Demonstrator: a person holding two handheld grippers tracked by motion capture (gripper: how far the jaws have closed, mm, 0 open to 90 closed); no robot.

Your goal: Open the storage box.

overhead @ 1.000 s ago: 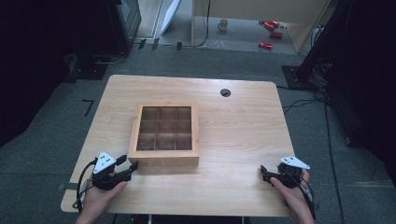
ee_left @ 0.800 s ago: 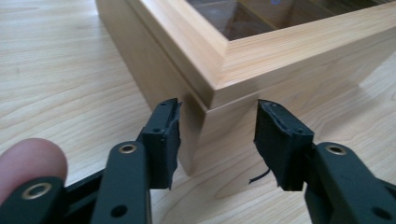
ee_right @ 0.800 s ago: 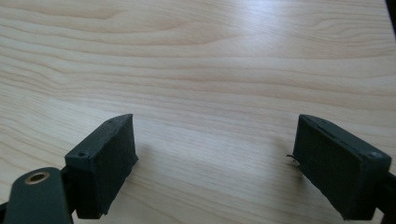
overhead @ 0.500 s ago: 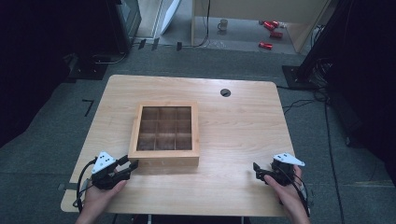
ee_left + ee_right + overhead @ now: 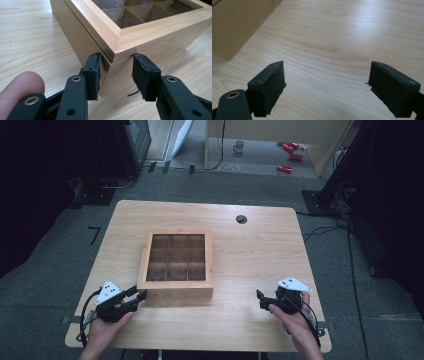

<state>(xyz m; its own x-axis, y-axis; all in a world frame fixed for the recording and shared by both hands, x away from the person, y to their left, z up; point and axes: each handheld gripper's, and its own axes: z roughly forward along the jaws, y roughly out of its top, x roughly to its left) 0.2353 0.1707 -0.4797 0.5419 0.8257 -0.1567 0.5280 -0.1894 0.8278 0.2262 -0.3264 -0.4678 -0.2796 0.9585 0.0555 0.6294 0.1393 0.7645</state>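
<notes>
L tongs (image 5: 117, 75) have just closed, clamped on near-left corner of wooden box (image 5: 176, 262), mid surface (image 5: 260, 250), lid down. R tongs (image 5: 327, 87) apart, nothing between, short of box. Opening/moving not yet begun, I'd say.

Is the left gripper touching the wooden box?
Touching. In the left gripper view, the left gripper has both pads pressed against the near corner of the wooden box, just under the lid.

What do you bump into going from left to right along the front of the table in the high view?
Left gripper, shut on the near corner of the wooden box → the box → bare table → right gripper, jaws open.
</notes>
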